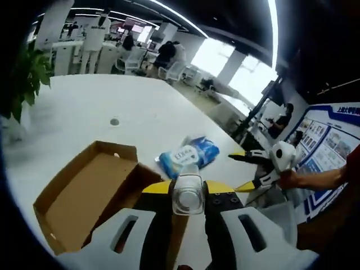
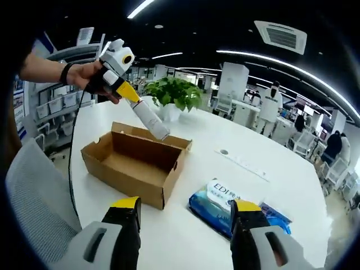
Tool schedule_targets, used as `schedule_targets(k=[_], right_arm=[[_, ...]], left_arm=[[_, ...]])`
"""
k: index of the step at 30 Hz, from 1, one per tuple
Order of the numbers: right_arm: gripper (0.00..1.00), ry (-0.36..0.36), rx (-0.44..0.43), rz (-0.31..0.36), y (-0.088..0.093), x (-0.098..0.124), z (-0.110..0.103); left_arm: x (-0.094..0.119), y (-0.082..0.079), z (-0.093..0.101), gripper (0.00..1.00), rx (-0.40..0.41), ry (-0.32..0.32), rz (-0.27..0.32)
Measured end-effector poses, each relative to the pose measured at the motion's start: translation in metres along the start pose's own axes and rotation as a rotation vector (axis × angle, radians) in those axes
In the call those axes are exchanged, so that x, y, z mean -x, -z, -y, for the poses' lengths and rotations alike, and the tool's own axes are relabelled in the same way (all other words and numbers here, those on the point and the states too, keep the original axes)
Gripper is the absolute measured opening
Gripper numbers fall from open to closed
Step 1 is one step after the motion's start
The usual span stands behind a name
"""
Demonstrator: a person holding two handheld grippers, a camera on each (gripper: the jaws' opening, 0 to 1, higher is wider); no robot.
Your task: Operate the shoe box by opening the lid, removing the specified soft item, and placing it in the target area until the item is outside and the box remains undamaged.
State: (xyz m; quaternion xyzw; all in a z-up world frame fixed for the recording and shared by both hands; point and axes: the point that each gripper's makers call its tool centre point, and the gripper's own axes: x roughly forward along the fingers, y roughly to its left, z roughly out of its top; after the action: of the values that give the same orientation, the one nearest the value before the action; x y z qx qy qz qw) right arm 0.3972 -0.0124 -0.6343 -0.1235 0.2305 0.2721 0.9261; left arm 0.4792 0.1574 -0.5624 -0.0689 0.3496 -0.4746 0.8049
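left tool [image 1: 188, 194] clamps clear plastic tube [image 1: 187, 191] | right tool [image 2: 185, 211] released | open cardboard box [image 2: 135, 163] | crinkly blue pack [image 2: 225, 205]

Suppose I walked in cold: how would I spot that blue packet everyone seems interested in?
Find the big white table and the open cardboard box on it. Just beside the box, lying flat on the tabletop outside it, is the blue packet, soft and shiny plastic with a white label. It is the one bright blue thing there, next to the plain brown box.
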Motion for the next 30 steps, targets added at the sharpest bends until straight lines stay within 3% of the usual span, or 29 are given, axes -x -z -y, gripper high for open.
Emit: schedule_targets(k=[9, 22, 30], right_arm=[[0.64, 0.080, -0.073, -0.008, 0.028, 0.028, 0.007], [0.67, 0.150, -0.129, -0.024, 0.058, 0.057, 0.013], [0.68, 0.173, -0.165, -0.031, 0.072, 0.064, 0.021]], left_arm=[[-0.028, -0.032, 0.014, 0.19, -0.142, 0.019, -0.079], [-0.087, -0.061, 0.038, 0.19, -0.308, 0.052, -0.187], [-0.124, -0.069, 0.044, 0.19, -0.385, 0.063, -0.260]])
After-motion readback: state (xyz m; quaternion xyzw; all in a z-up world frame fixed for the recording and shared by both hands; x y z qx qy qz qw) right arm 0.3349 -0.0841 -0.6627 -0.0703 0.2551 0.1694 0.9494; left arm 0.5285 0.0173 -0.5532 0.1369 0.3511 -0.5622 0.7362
